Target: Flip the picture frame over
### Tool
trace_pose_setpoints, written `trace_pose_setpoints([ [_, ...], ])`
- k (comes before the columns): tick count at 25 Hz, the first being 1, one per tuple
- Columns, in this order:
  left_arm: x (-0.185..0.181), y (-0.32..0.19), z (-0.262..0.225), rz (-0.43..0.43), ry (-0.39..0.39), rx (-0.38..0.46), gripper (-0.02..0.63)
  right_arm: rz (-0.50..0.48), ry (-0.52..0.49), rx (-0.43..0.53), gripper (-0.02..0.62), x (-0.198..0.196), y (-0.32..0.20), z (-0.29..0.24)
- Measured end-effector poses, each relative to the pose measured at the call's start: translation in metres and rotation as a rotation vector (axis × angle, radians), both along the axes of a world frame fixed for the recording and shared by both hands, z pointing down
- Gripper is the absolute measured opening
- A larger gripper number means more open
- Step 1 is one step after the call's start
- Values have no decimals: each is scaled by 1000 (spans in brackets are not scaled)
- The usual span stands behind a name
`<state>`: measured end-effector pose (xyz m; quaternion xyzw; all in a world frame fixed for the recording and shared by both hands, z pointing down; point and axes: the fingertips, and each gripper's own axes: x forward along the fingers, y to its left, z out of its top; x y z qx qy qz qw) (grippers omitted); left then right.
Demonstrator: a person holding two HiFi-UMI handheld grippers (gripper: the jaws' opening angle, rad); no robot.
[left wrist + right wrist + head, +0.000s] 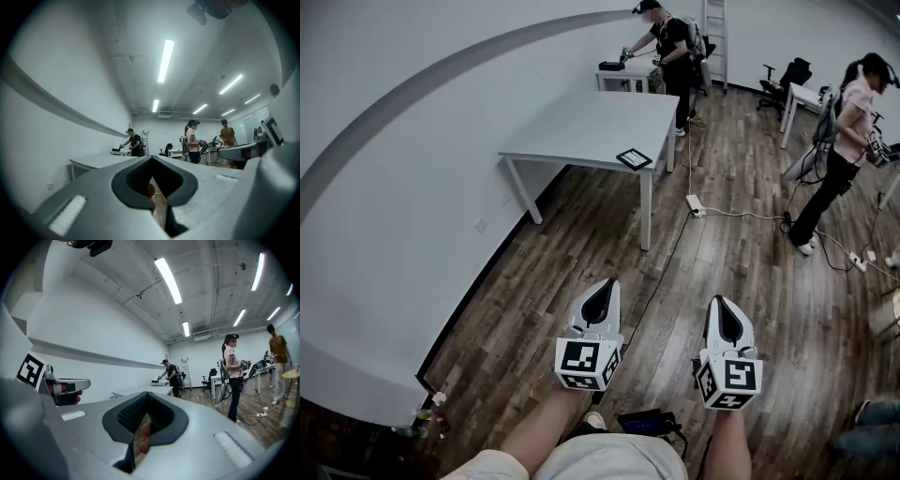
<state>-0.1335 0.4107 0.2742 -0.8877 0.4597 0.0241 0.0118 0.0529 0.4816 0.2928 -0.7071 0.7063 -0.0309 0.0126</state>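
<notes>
At upper centre, the small dark rectangular picture frame [634, 158] lies flat by the white tabletop's [581, 127] near edge. Closed and empty, the left tongs [604, 289] and right tongs [720, 304] hang well apart from it. Risk: a clumsy nudge could slide it off.

We look from the head steeply down and forward, over the left gripper [604, 287] and right gripper [720, 304] close below, to the white table [591, 122] well ahead. Each gripper camera sits right behind its own jaws and faces out across the room. All three views share the table, the person in black [673, 47] and the person in pink [848, 141].
</notes>
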Motion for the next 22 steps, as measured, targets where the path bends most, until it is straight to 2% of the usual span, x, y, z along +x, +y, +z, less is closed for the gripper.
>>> trace_pose_setpoints([
  [5, 25, 6, 5, -30, -3, -15, 0, -23, -6, 3, 26, 28, 6, 4],
  [13, 42, -4, 5, -40, 12, -24, 1, -38, 11, -23, 26, 38, -11, 11],
  [22, 54, -55, 18, -8, 37, -47, 0, -18, 32, -49, 26, 42, -57, 20],
])
